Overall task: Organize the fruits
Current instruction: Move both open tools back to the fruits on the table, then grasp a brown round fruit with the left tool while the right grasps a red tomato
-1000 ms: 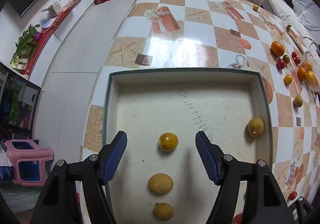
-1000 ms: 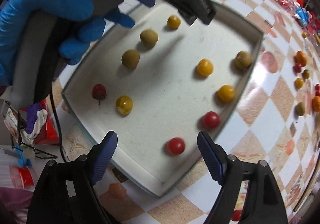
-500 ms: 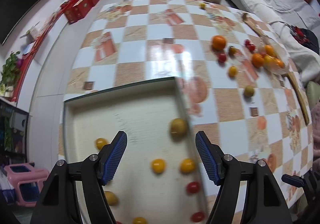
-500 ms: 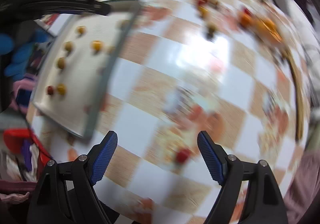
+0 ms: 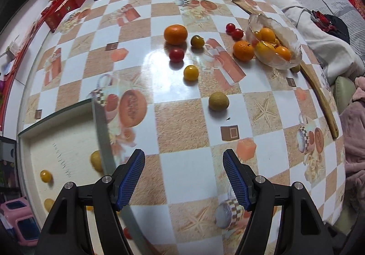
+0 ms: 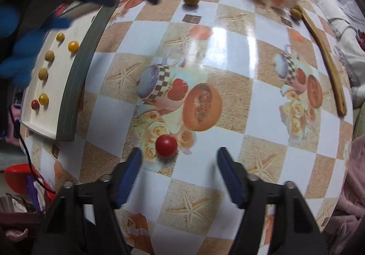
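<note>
One red cherry tomato [image 6: 166,146] lies alone on the checked bench [image 6: 228,68], just ahead of the right claw [image 6: 179,160] and nearer its left pad than its right; the jaws are closing, yet neither pad touches the fruit and it is not fully between them, so nothing is gripped. The claw points steeply down at the bench, which suits a pinch from above on so small and round a thing that would likely roll if nudged sideways. To the left stands the shallow tray [image 6: 75,77], its grey wall facing the tomato; inside, small yellow, tan and red fruits sit in loose rows, apparently grouped by kind, which suggests this tomato is meant to join the red ones there. Farther off, more loose fruit waits: a tan round fruit [image 5: 218,101], a yellow tomato [image 5: 191,72], a second red tomato [image 5: 176,54], two oranges [image 5: 175,34], and a glass bowl [image 5: 294,50] tipped on its side with oranges spilling from it beside a long wooden spoon [image 5: 319,93]. The left claw [image 5: 183,178] hangs over bare bench by the tray's corner, jaws apart and empty, probably heading for that loose fruit.
</note>
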Demonstrator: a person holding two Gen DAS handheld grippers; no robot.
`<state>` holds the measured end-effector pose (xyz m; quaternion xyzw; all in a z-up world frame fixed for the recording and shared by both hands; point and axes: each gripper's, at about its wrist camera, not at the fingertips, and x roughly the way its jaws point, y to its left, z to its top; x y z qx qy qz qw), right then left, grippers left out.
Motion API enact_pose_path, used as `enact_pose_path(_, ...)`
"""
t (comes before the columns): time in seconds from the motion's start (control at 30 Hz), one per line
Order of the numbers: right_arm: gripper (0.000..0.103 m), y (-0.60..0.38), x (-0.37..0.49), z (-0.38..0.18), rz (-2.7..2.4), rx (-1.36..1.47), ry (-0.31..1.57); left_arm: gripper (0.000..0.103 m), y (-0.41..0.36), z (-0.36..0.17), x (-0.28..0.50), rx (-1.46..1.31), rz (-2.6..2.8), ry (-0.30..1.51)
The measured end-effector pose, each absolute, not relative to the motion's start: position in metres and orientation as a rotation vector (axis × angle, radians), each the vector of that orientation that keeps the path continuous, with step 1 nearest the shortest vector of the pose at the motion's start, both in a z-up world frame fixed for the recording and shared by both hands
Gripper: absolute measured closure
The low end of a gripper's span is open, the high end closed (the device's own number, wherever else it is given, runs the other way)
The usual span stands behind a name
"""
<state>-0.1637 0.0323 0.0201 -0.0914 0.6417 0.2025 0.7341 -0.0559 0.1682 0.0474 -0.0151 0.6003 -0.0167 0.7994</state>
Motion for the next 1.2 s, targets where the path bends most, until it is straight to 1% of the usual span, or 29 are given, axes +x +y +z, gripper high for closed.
enact_pose_path(0.13, 0.044, 0.043, -0.168, 0.010, 0.474, -0.242, 1.407, 0.031, 0.158, 0.037, -0.043, -0.027, -0.032, 1.286)
enact_pose_path(0.3, 0.044, 0.053, -0.175, 0.007, 0.488, -0.314, 1.357, 0.031, 0.147, 0.028, -0.027, 0.002, -0.029, 1.276)
enact_pose_path(0.43, 0.050, 0.064, -0.179, 0.005, 0.481, -0.335, 1.337, 0.031, 0.138, 0.022, -0.012, 0.014, -0.024, 1.273)
enact_pose_path(0.57, 0.052, 0.069, -0.182, 0.005, 0.486, -0.352, 1.322, 0.031, 0.126, 0.017, -0.001, 0.042, -0.030, 1.266)
enact_pose_path(0.63, 0.056, 0.071, -0.185, 0.006, 0.486, -0.362, 1.315, 0.031, 0.121, 0.014, 0.003, 0.054, -0.035, 1.264)
enact_pose_path(0.67, 0.057, 0.071, -0.185, 0.006, 0.485, -0.362, 1.313, 0.036, 0.119, 0.013, 0.004, 0.061, -0.035, 1.265)
enact_pose_path(0.7, 0.061, 0.069, -0.185, 0.007, 0.485, -0.361, 1.314, 0.047, 0.117, 0.011, 0.005, 0.070, -0.033, 1.271)
enact_pose_path(0.77, 0.070, 0.065, -0.182, 0.008, 0.490, -0.335, 1.326, 0.062, 0.115, 0.007, 0.006, 0.061, -0.040, 1.295)
enact_pose_path(0.8, 0.080, 0.058, -0.177, 0.008, 0.496, -0.314, 1.336, 0.066, 0.115, 0.008, 0.006, 0.049, -0.043, 1.285)
enact_pose_path(0.83, 0.080, 0.056, -0.176, 0.008, 0.499, -0.299, 1.344, 0.067, 0.114, 0.007, 0.007, 0.048, -0.045, 1.286)
enact_pose_path(0.9, 0.080, 0.051, -0.171, 0.009, 0.506, -0.251, 1.365, 0.074, 0.113, 0.008, 0.006, 0.044, -0.058, 1.281)
enact_pose_path(1.2, 0.080, 0.013, -0.145, 0.025, 0.445, -0.074, 1.398, 0.074, 0.129, 0.027, -0.029, 0.001, -0.070, 1.270)
